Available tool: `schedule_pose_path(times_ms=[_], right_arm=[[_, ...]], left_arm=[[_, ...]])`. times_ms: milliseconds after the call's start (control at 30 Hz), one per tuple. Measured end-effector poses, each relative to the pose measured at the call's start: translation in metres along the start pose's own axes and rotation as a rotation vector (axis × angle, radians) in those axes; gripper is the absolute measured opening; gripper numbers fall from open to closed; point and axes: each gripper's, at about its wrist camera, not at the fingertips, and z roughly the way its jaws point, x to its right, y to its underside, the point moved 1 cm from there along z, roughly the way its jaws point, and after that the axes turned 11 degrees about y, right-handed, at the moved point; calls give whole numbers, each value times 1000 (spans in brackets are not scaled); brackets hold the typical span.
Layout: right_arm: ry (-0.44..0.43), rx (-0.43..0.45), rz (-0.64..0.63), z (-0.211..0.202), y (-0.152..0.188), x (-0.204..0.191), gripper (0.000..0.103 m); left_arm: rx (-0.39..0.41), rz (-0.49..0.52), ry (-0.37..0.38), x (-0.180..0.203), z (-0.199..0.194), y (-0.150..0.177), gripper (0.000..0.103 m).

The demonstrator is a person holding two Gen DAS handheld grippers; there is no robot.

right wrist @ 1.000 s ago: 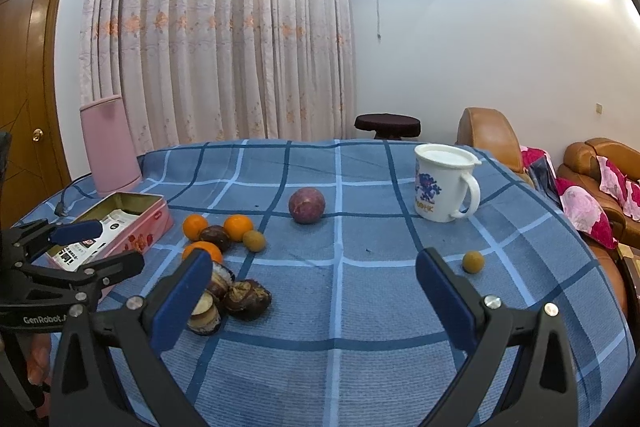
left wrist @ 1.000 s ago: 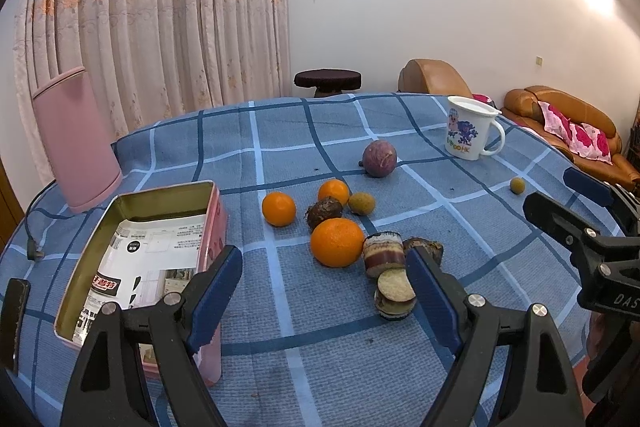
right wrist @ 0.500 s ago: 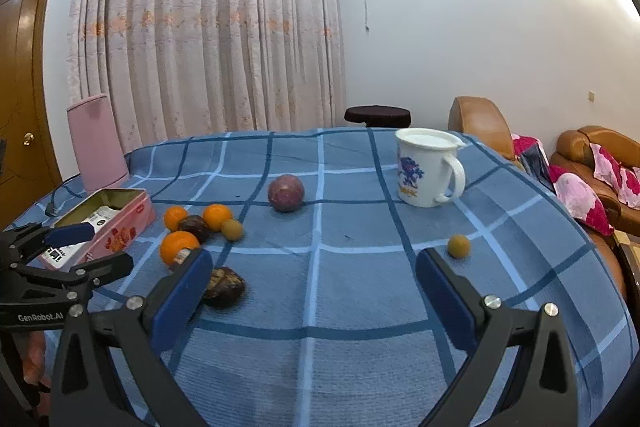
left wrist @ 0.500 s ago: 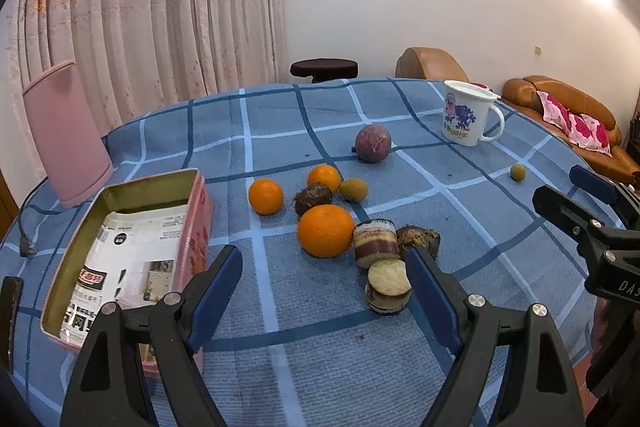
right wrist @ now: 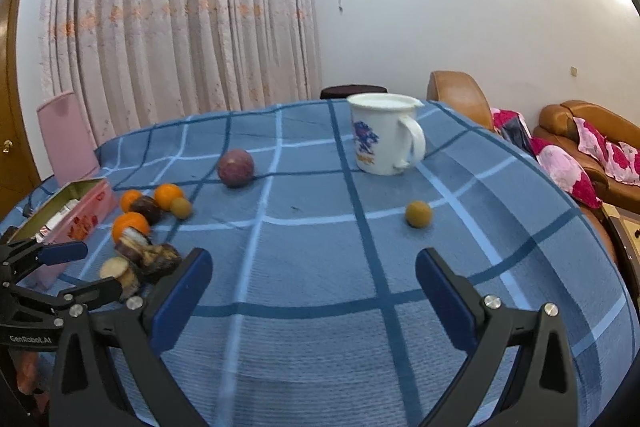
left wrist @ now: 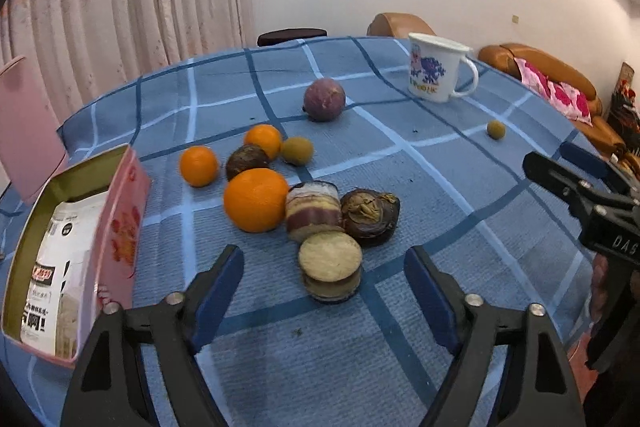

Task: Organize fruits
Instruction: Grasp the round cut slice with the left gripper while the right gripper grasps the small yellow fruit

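Left gripper point(left wrist: 324, 289): your jaws stand spread wide and empty at the bottom centre of the left wrist view, the cut round slice point(left wrist: 330, 271) lying just ahead between them.
Right gripper point(right wrist: 314, 285): spread wide too, holding nothing, low over bare cloth in the right wrist view.
Fruit cluster: the big orange point(left wrist: 256, 199) sits mid-frame, touching a striped cut chunk point(left wrist: 313, 209) with a wrinkled dark fruit point(left wrist: 370, 217) beside it.
Behind them: two small oranges point(left wrist: 199, 165), a dark round fruit point(left wrist: 247, 161) and a small yellow-green one point(left wrist: 297, 150).
Strays: a purple round fruit point(left wrist: 324, 99) upper centre; a small yellow fruit point(right wrist: 418, 213) alone, right of centre in the right wrist view.
Handling: the oranges look firm and will likely roll, so close across the widest part. The cut pieces look soft and crumbly; take the slice by its rind edge, gently.
Tin box point(left wrist: 128, 203): open, at the left edge, paper packets inside; probably where the fruit goes.
Surface: blue checked tablecloth point(left wrist: 420, 187), slightly rumpled, grippy enough to slow rolling.
Room: a white mug point(left wrist: 438, 73) upper right, pink curtains behind, a sofa at the far right.
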Motion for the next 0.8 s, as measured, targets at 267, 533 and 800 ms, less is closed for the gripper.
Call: schedule_pose_path(times_ms=[267, 533, 800], right_arm=[[53, -43, 24, 13, -6, 28, 100], [79, -149, -1, 59, -33, 36, 72], [85, -282, 5, 113, -43, 53, 50]], left_arm=[[-61, -57, 89, -11, 17, 2, 36], [53, -53, 79, -19, -11, -10, 36], [88, -59, 76, -32, -13, -29, 36]])
